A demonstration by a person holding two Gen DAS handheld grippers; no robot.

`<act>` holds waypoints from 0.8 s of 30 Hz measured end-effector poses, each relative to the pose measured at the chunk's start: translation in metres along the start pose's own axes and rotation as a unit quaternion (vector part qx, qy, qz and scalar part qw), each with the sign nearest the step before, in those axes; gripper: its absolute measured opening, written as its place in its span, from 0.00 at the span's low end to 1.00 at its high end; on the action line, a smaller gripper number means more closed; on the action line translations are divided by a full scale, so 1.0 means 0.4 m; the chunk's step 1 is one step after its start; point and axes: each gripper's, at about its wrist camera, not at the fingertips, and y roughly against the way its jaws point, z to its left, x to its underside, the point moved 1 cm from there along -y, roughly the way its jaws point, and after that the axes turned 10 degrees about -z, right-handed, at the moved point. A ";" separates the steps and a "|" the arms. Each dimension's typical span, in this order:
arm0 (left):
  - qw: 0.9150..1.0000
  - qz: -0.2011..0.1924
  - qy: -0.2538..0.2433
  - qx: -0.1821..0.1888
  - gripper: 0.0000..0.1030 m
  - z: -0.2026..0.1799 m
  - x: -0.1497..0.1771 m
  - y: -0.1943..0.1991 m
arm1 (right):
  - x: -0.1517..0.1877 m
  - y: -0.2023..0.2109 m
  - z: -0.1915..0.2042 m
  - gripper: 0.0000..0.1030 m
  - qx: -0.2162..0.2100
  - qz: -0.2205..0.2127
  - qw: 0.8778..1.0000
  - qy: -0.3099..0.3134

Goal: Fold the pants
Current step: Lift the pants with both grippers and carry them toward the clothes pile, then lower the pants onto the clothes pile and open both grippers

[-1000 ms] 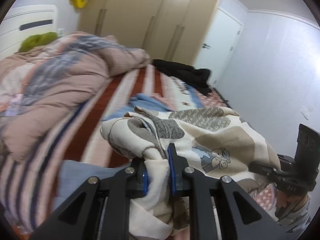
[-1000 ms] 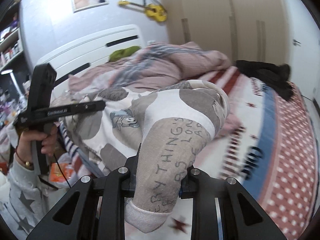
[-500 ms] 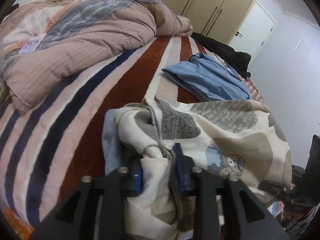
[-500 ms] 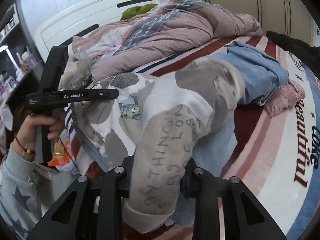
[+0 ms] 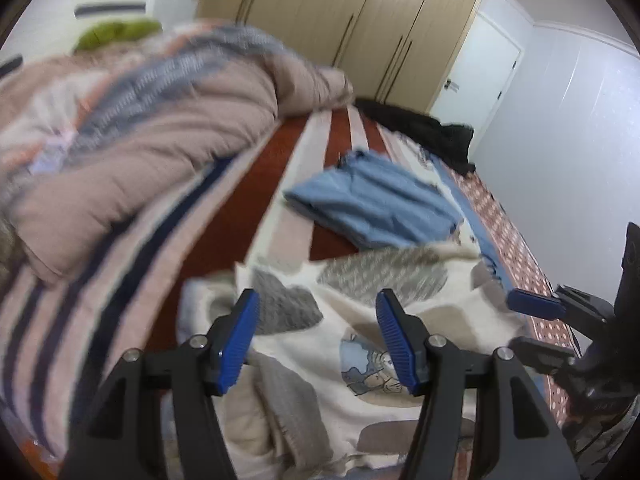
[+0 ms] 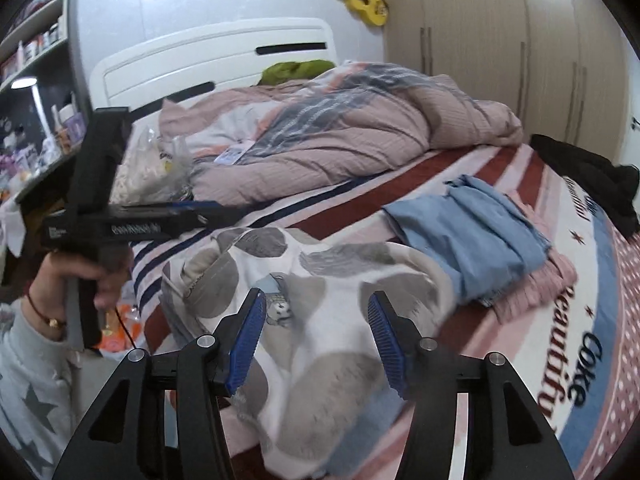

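Left gripper (image 5: 316, 336) and right gripper (image 6: 316, 336), jaws just spread and pinching nothing, above the patterned pants (image 6: 320, 280) lying on the striped bed (image 5: 168, 216).

A grey sleeve (image 6: 24, 392) with darker stars is worn; a red cord bracelet (image 6: 40, 310) is seen at the wrist.

Pants (image 6: 320, 320) heaped directly under jaws; folded blue garment (image 6: 468, 232) just beyond, to right; bunched duvet (image 6: 340, 140) farther ahead-left; striped blanket (image 5: 160, 248) between looks bare, though blurred.
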 end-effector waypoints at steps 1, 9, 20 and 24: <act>1.000 0.013 0.003 -0.003 0.55 0.004 0.019 -0.022 | 0.010 -0.030 -0.008 0.47 0.004 0.011 1.000 -0.002; 0.999 0.032 0.004 -0.009 0.51 0.067 0.080 -0.083 | 0.100 -0.110 -0.111 0.48 0.009 0.043 0.998 -0.046; 0.999 0.016 -0.028 -0.037 0.62 -0.043 0.045 -0.006 | 0.077 -0.020 -0.082 0.57 0.010 0.010 0.999 -0.032; 0.997 -0.014 -0.058 -0.046 0.67 -0.136 0.026 0.056 | 0.061 0.071 -0.089 0.64 0.012 -0.025 0.999 -0.029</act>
